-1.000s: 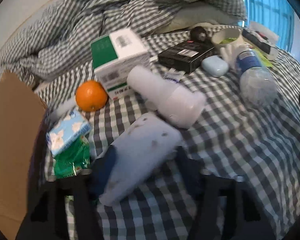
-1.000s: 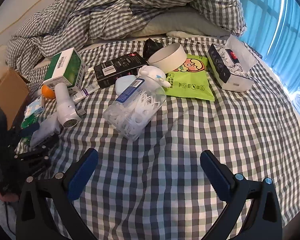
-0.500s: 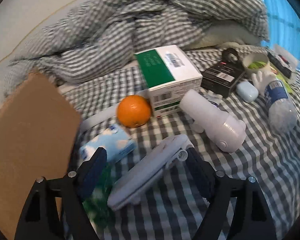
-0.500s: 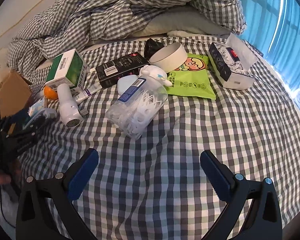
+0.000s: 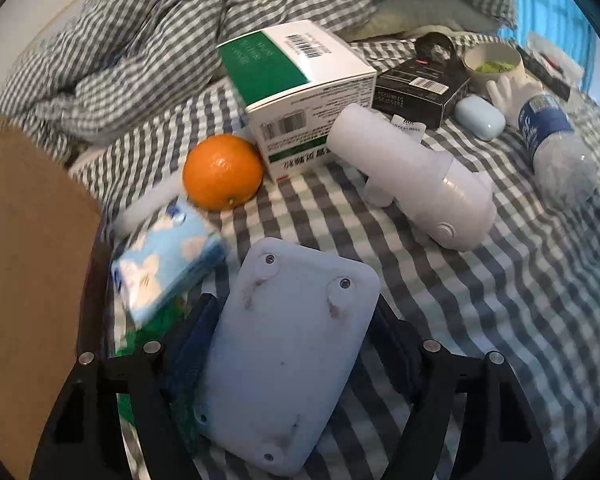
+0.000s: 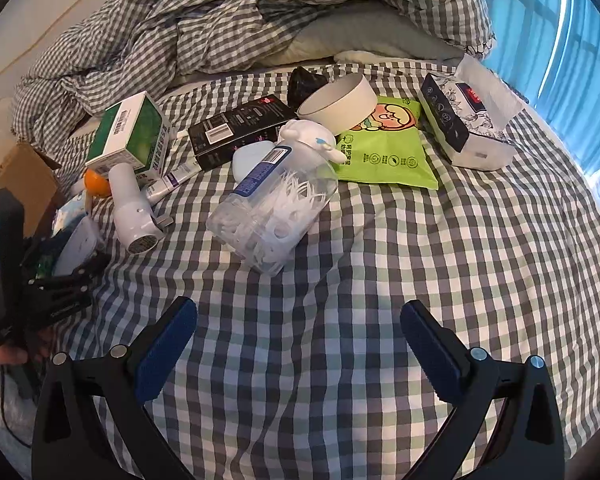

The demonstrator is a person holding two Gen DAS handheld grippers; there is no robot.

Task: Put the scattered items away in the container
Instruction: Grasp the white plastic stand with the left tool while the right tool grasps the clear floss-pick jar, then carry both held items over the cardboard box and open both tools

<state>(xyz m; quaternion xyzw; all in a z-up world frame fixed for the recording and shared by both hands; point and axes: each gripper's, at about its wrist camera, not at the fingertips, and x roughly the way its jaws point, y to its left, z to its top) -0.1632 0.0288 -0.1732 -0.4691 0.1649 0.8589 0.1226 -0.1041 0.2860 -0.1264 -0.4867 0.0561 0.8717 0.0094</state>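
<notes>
The pale blue flat plastic case with small screws (image 5: 288,360) sits between the blue pads of the left gripper (image 5: 292,344), which have just been closing a little around it; they look pressed on its sides. It is near the left edge of the checked bed sheet (image 5: 480,320), beside the brown cardboard box (image 5: 28,280). This looks like the carrying step. Next, the case likely needs to go left, over the box. The right gripper (image 6: 296,344) hangs wide open over bare sheet, holding nothing.
</notes>
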